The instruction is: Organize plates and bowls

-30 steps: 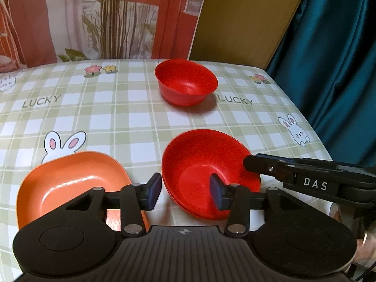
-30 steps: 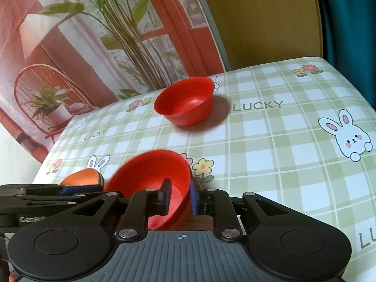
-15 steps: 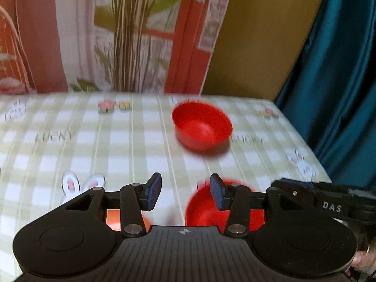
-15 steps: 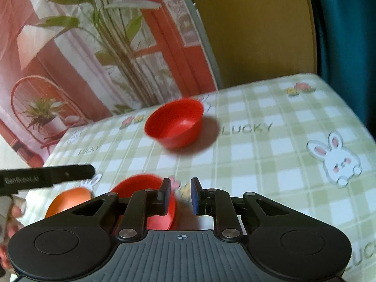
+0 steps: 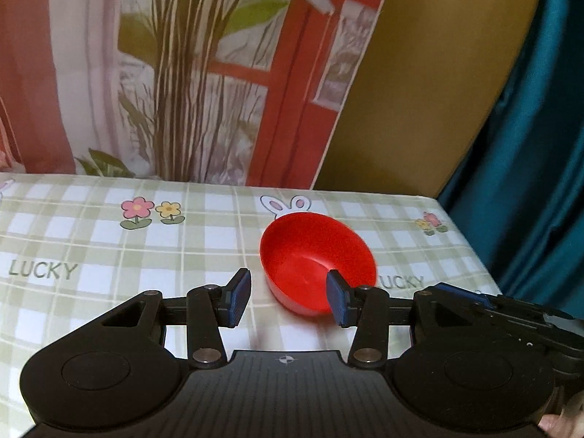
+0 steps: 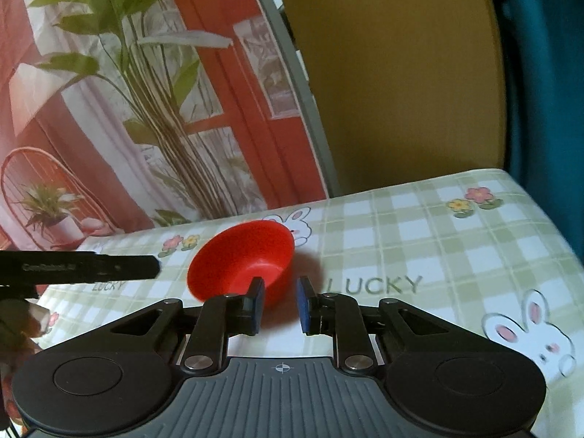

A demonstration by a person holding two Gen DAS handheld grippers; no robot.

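Observation:
One red bowl [image 5: 317,259] stands upright on the checked tablecloth [image 5: 109,248], toward the table's far side. My left gripper [image 5: 288,303] is open and empty; the bowl lies just beyond its right fingertip [image 5: 337,303]. From the right wrist view the same red bowl [image 6: 241,259] sits just past the left fingertip [image 6: 255,304] of my right gripper [image 6: 280,304]. That gripper's pads stand a narrow gap apart with only tablecloth showing between them. Each gripper shows at the edge of the other's view: the right gripper [image 5: 511,310] and the left gripper [image 6: 91,266].
The table's right edge [image 5: 471,248] drops off beside a teal curtain [image 5: 529,146]. A printed backdrop with plants [image 5: 164,73] and a brown panel [image 5: 419,91] rise behind the far edge. A hand [image 6: 18,321] shows at the lower left.
Both grippers moved forward toward the far red bowl. The nearer red bowl and the orange plate slid under the grippers and out of view. The right gripper no longer straddles the near bowl's rim.

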